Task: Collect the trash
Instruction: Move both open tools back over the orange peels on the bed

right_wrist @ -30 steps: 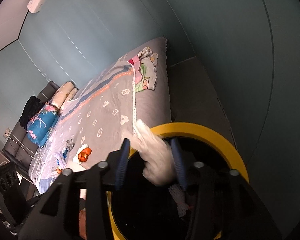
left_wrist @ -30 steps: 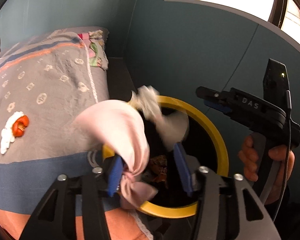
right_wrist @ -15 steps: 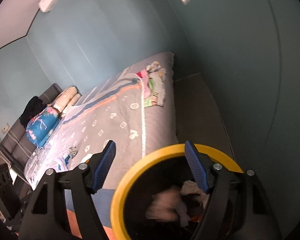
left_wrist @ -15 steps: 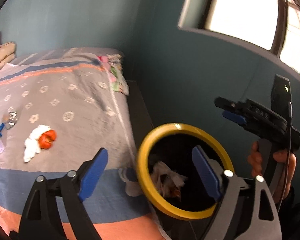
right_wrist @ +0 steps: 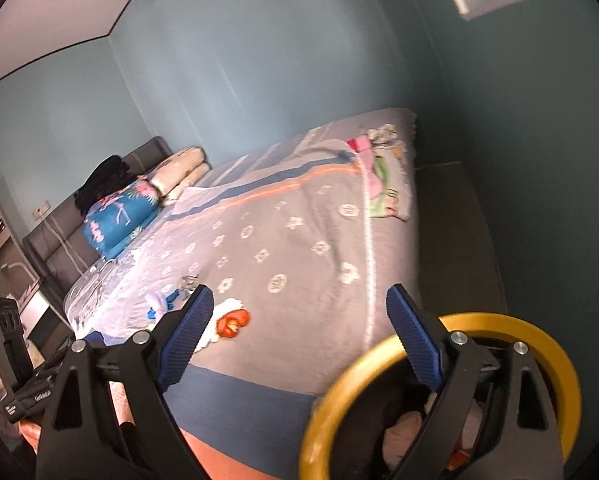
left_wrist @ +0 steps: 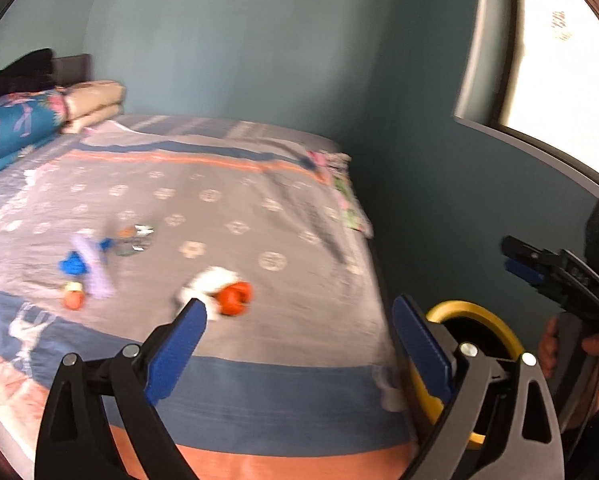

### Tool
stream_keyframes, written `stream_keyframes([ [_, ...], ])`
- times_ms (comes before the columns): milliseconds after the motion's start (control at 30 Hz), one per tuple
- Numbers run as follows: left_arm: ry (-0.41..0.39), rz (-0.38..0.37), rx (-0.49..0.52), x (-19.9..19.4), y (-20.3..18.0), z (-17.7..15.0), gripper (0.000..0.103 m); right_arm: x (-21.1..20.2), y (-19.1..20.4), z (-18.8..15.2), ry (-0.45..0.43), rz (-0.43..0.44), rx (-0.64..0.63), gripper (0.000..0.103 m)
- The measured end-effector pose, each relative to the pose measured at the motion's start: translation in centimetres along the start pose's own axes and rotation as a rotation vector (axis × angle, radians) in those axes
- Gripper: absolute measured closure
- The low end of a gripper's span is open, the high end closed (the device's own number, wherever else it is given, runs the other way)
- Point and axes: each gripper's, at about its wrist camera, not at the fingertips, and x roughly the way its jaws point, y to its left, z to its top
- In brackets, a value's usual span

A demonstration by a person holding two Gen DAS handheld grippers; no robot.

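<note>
The left gripper (left_wrist: 299, 344) is seen with its jaws spread wide and opening; nothing lies between the blue pads (left_wrist: 175, 354). The right gripper (right_wrist: 299, 332) is likewise widely spread and opening, and nothing is held between its pads (right_wrist: 185, 344).

The bed (left_wrist: 283, 396) is taken as the landmark. Both grippers are aimed over its foot end. On the grey patterned cover, near the foot edge, a piece of white paper trash (left_wrist: 209, 282) lies touching a red-orange scrap (left_wrist: 233, 298); the same pair is seen in the right wrist view, the red scrap (right_wrist: 232, 322) just beside the left pad. Further along the bed from that pair, a cluster of small litter is spread: a blue wrapper (left_wrist: 73, 266), a pale purple strip (left_wrist: 93, 270), a small orange piece (left_wrist: 73, 298) and a shiny foil wrapper (left_wrist: 137, 238). Details are blurred.

The yellow-rimmed bin (right_wrist: 547, 356) stands on the floor just beside the bed's foot corner, on the wall side; crumpled trash (right_wrist: 403, 436) is visible inside it. At the head of the bed, a blue floral pillow (right_wrist: 117, 216) and a folded beige blanket (left_wrist: 95, 106) are stacked. A hand (left_wrist: 595, 360) gripping the right gripper's handle is seen beyond the bin.
</note>
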Motion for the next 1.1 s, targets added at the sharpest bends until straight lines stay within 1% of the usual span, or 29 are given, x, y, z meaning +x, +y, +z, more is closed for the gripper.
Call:
stream_keyframes([
  [100,-0.023,0.072,-0.03,-0.5,3.2,0.4,0.012,1.9,3.1,0.0,0.005,0.012,-0.074,0.017],
  [200,-0.051,0.132,-0.048,-1.2,5.6,0.6,0.012,3.4,5.6,-0.2,0.004,0.044,-0.126,0.012],
  [300,-0.072,0.193,-0.081,-1.5,8.6,0.9,0.011,5.1,7.8,-0.3,0.011,0.06,-0.161,0.01],
  [433,-0.069,0.263,-0.114,-1.2,12.2,0.7,0.011,8.4,10.1,-0.5,0.023,0.081,-0.189,0.008],
  [633,-0.04,0.348,-0.151,0.7,17.0,-0.1,0.011,13.8,12.7,-1.0,0.052,0.079,-0.213,0.008],
  [700,-0.027,0.357,-0.166,1.4,18.1,-0.5,0.011,15.4,13.0,-1.4,0.072,0.065,-0.216,0.008],
  [800,-0.003,0.376,-0.189,2.8,20.3,-1.1,0.011,18.9,13.8,-2.0,0.139,0.05,-0.218,0.008],
  [967,0.031,0.394,-0.233,5.3,23.8,-1.7,0.011,22.9,15.0,-3.1,0.199,0.013,-0.235,0.008],
  [1033,0.042,0.4,-0.242,6.1,24.9,-1.8,0.011,24.8,15.3,-3.7,0.238,0.009,-0.232,0.008],
  [1100,0.053,0.406,-0.242,6.9,25.6,-1.9,0.011,26.3,15.7,-4.3,0.258,-0.006,-0.247,0.008],
])
